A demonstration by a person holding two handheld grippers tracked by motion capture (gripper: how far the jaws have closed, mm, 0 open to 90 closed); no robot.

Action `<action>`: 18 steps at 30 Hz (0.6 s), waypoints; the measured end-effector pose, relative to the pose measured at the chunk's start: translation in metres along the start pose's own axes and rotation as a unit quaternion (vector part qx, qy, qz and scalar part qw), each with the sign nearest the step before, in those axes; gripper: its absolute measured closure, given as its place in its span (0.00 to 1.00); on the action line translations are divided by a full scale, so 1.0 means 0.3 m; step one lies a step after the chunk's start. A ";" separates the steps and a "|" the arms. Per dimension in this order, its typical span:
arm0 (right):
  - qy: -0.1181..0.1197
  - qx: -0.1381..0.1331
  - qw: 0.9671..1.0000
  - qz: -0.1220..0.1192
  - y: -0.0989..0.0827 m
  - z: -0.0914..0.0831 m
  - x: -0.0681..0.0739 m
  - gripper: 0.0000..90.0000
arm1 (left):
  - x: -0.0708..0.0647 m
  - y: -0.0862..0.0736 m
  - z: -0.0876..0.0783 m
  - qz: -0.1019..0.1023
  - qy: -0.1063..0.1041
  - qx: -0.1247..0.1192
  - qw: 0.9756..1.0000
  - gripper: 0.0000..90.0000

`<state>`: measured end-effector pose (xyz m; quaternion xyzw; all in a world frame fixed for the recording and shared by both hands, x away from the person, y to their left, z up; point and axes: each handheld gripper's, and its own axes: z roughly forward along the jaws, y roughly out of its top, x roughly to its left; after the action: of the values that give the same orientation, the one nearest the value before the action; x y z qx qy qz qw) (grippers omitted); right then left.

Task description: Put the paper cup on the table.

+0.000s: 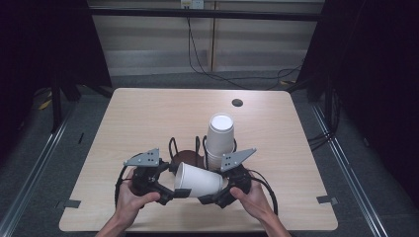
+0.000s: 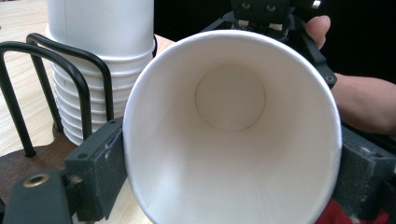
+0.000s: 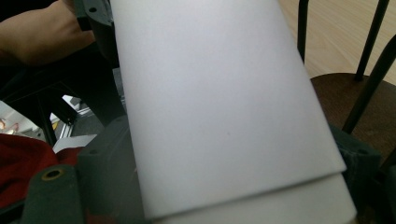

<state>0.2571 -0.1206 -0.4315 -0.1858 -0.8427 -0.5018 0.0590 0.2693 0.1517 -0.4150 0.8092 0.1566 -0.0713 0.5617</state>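
Note:
A white paper cup [image 1: 197, 180] lies on its side above the table's near edge, held between both grippers. My left gripper [image 1: 174, 190] has its jaws on either side of the rim. The cup's open mouth [image 2: 231, 126] faces that gripper's camera, with dark pads [image 2: 100, 172] pressed against the rim. My right gripper [image 1: 217, 193] holds the base end, and the cup's outer wall [image 3: 219, 107] sits between its jaws. A step-like edge crosses that wall low down. A stack of white cups [image 1: 219, 140] stands in a black wire rack [image 1: 184, 148] just behind.
The rack has a round brown base [image 1: 187, 159] with an open slot left of the stack. The wooden table [image 1: 148, 113] has a cable hole [image 1: 237, 102] at the back. Dark floor, rails and cables surround it.

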 end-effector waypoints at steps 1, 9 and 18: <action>-0.003 0.002 1.000 0.000 -0.001 0.000 -0.001 0.17 | -0.002 0.000 0.003 0.000 0.004 0.003 1.000 0.14; -0.015 0.004 1.000 0.003 -0.010 -0.013 0.004 0.16 | -0.014 0.003 0.002 0.002 0.010 0.004 1.000 0.14; -0.046 -0.006 0.999 0.008 -0.017 -0.040 0.014 0.16 | -0.013 0.018 -0.034 0.004 0.024 0.004 1.000 0.15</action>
<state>0.2503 -0.1321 -0.4288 -0.2162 -0.8402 -0.4968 0.0232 0.2667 0.1586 -0.4054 0.8136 0.1669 -0.0501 0.5547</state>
